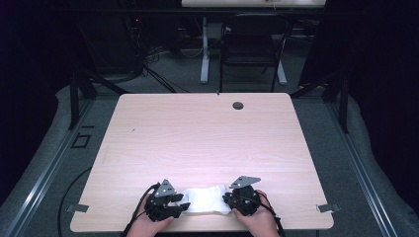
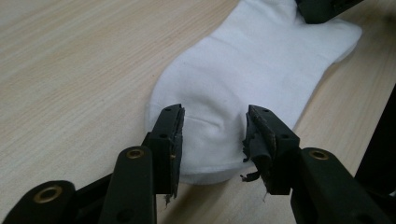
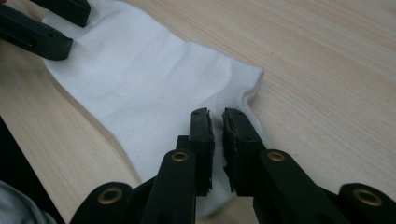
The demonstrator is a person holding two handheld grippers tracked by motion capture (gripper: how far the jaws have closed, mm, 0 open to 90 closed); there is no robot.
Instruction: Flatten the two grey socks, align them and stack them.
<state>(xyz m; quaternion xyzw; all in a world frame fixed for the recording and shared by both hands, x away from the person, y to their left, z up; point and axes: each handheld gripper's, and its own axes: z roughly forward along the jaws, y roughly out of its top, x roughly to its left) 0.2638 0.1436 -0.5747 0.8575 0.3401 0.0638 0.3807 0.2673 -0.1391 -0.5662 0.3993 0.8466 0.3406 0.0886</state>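
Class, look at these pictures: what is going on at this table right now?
A person works a white sock lying flat at the near edge of a wooden table, with tongs in each hand. The left tongs stand open over one end. The right tongs are nearly closed at the other end.

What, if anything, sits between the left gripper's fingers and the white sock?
Nothing visible. In the left gripper view the left gripper hovers open right over the near end of the white sock, with bare cloth in the gap between its fingers. The right gripper is at the sock's other end, fingers nearly together.
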